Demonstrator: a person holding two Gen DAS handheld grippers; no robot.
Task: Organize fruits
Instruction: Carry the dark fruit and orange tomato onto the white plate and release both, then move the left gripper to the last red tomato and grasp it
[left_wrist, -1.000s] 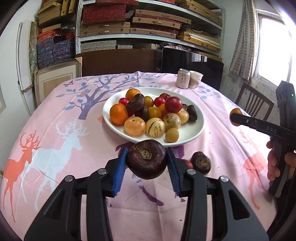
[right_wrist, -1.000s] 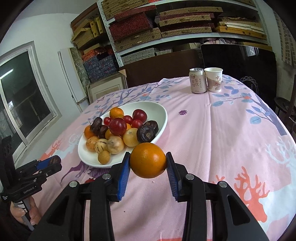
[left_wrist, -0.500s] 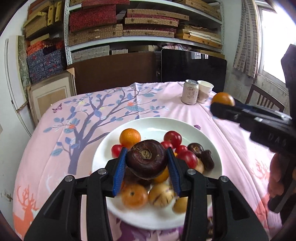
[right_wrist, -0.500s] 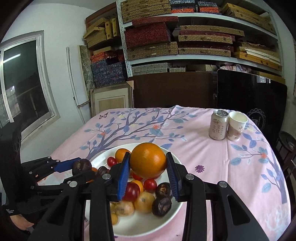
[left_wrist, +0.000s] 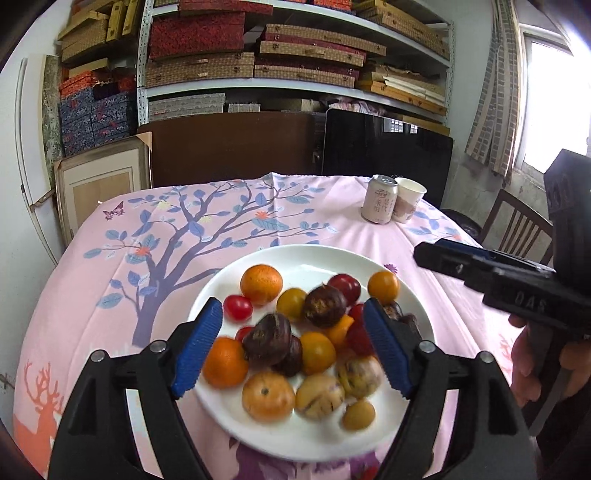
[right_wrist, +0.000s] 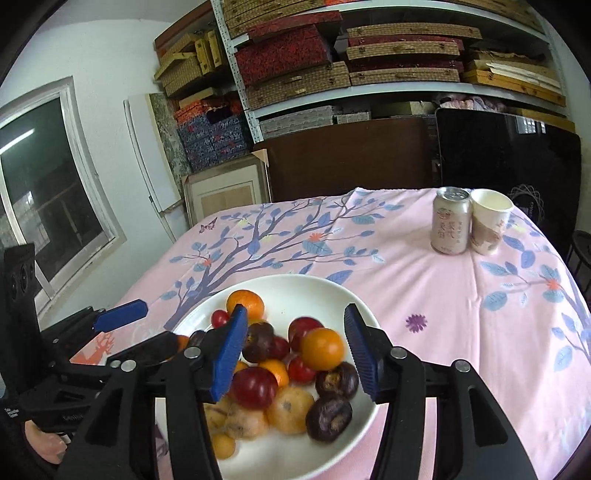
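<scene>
A white plate (left_wrist: 303, 254) (right_wrist: 295, 284) holds a pile of several oranges, red, yellow and dark fruits. My left gripper (left_wrist: 290, 314) hovers over the pile with its jaws opening. The dark purple fruit (left_wrist: 324, 307), blurred, is free of the pads and sits on the pile. My right gripper (right_wrist: 295, 314) is also over the plate with its jaws opening. The orange (right_wrist: 322, 349) (left_wrist: 383, 287) lies loose on the fruits below and between its fingers. Each gripper shows in the other's view: right gripper (left_wrist: 443, 254), left gripper (right_wrist: 122, 317).
A drink can (left_wrist: 379, 199) (right_wrist: 451, 221) and a paper cup (left_wrist: 408, 199) (right_wrist: 489, 221) stand at the far right of the pink tablecloth. A wooden chair (left_wrist: 517, 221) is beyond the right edge. Shelves of boxes fill the back wall. A person's hand (left_wrist: 524, 362) holds the right gripper.
Both grippers moved forward over the plate, then opened. The dark purple fruit left the left pads and the orange left the right pads; both now rest on the pile.
</scene>
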